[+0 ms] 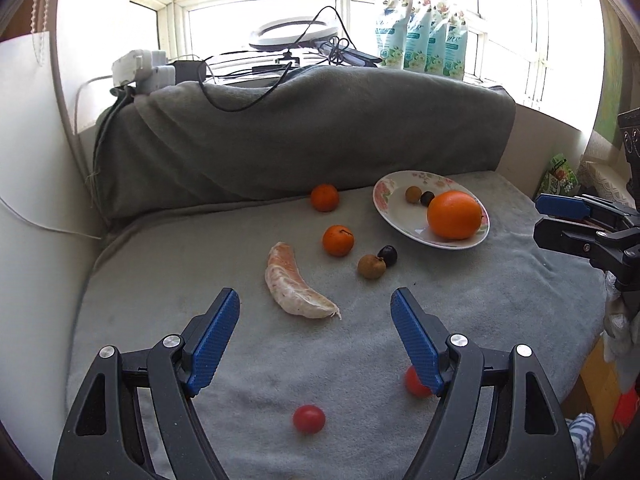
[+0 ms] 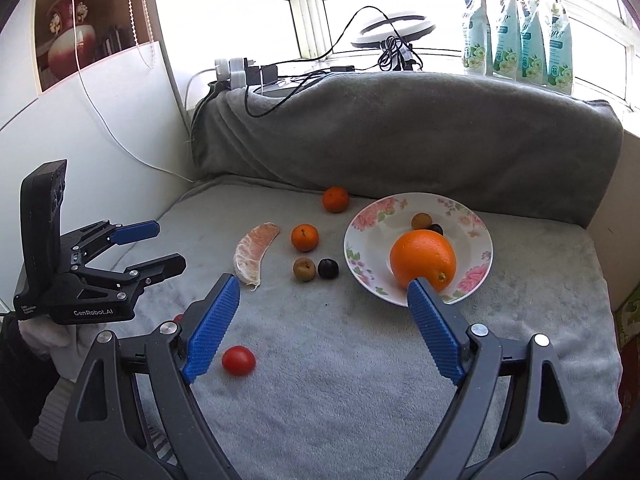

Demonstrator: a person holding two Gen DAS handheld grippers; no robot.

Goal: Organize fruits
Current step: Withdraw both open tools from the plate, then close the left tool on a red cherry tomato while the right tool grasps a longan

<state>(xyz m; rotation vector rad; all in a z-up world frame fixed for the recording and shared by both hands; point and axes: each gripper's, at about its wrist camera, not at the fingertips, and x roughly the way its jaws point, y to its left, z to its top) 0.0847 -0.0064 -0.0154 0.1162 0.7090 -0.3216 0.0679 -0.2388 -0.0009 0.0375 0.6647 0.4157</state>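
Grey fleece blanket is spread over the surface, and the fruit is scattered on it. A floral plate is seen at the right, holding a large orange, a small brown fruit and a dark one touching it behind. On the blanket, well apart from the plate, a peeled pomelo segment is laid, with two mandarins beyond it. A brown fruit and a dark fruit are set touching each other just beside the plate. Two cherry tomatoes are found nearest the cameras.

Left gripper is held above the blanket with its jaws wide and nothing between them. Right gripper is likewise held wide and empty; its right blue pad overlaps the orange in the view, but contact cannot be told.
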